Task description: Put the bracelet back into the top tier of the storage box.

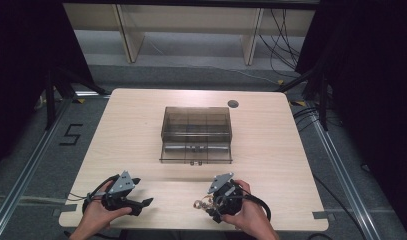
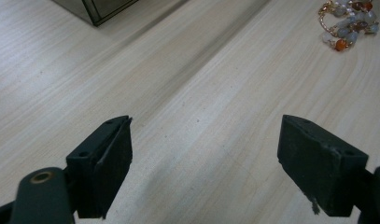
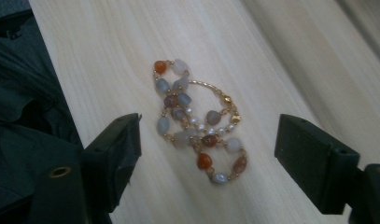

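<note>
- While the left gripper (image 1: 147, 202) sits at the lower left of the high view, a hand (image 1: 93, 216) holds it from below; its jaws stand wide apart with nothing between them, and in its own view they frame bare wood.
- The table (image 1: 271, 145) is pale wood and fills the middle of the high view.
- A smoky see-through box (image 1: 196, 134) stands at the centre of the table, well apart from both grippers; a corner of it (image 2: 96, 8) shows at the top left of the left gripper view.
- The beaded bracelet (image 3: 198, 122) lies in a loose heap on the wood, at the middle of the right gripper view, between the jaws but untouched by either; it shows small in the high view at lower centre (image 1: 202, 203) and at the upper right of the left gripper view (image 2: 348, 21).
- The right gripper (image 1: 205, 205), at the lower right of centre in the high view, is held by the other hand (image 1: 252, 216); its jaws stand wide, one to each side of the bracelet, pressing on nothing.
</note>
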Demonstrator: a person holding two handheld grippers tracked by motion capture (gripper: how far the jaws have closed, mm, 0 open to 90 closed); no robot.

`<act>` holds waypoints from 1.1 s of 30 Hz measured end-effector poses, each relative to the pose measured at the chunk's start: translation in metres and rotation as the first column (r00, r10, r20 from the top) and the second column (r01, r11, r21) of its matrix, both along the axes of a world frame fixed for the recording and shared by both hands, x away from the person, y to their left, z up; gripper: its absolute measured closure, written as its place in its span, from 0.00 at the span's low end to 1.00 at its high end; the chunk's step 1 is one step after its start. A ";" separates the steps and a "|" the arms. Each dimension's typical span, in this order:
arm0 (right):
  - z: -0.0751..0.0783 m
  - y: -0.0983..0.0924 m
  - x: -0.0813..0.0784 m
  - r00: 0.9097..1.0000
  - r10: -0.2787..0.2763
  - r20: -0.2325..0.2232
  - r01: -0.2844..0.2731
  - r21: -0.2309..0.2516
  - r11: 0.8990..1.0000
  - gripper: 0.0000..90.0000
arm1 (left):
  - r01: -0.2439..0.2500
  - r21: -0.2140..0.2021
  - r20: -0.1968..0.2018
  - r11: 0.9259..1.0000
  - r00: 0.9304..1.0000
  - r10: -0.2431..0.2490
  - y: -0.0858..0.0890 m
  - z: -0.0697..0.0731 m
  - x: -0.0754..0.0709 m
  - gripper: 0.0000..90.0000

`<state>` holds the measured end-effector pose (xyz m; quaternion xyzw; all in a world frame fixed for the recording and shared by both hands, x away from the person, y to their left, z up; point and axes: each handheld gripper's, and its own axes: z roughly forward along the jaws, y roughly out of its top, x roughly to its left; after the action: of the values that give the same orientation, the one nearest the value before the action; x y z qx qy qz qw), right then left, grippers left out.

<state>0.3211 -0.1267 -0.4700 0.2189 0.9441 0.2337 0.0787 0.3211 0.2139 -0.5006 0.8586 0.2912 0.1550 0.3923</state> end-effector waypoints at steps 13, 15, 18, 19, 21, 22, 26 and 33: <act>-0.011 0.017 0.009 0.999 0.007 -0.047 -0.010 -0.055 0.998 0.26 | -0.010 -0.010 -0.005 1.000 1.000 0.010 0.000 0.000 -0.001 0.20; -0.011 0.019 0.008 0.998 0.005 -0.064 -0.009 -0.063 0.998 0.27 | 0.004 -0.003 0.001 1.000 1.000 -0.004 0.000 0.000 0.000 0.20; -0.012 0.021 0.010 0.997 0.005 -0.071 -0.010 -0.073 0.997 0.28 | -0.006 -0.009 0.001 1.000 1.000 0.006 0.001 0.000 0.000 0.20; -0.012 0.021 0.010 0.997 0.004 -0.077 -0.009 -0.074 0.997 0.28 | -0.006 -0.016 -0.009 1.000 1.000 0.006 0.000 0.000 0.000 0.20; -0.013 0.022 0.012 0.996 -0.005 -0.085 -0.002 -0.086 0.996 0.28 | -0.010 -0.009 -0.007 1.000 1.000 0.010 0.001 -0.001 0.000 0.20; -0.013 0.022 0.012 0.996 -0.009 -0.089 0.001 -0.094 0.996 0.28 | 0.002 -0.001 0.005 1.000 1.000 -0.002 0.001 0.000 0.001 0.20; -0.016 0.026 0.014 0.994 -0.005 -0.108 -0.005 -0.101 0.995 0.29 | -0.011 -0.009 -0.006 1.000 1.000 0.011 0.001 0.000 0.000 0.20; -0.018 0.027 0.017 0.992 -0.024 -0.121 0.009 -0.122 0.992 0.33 | -0.012 -0.007 -0.004 1.000 1.000 0.012 0.001 0.000 0.000 0.20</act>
<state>0.3384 -0.1000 -0.4877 0.2355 0.9577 0.1613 0.0359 0.3209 0.2151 -0.5008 0.8558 0.2978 0.1547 0.3937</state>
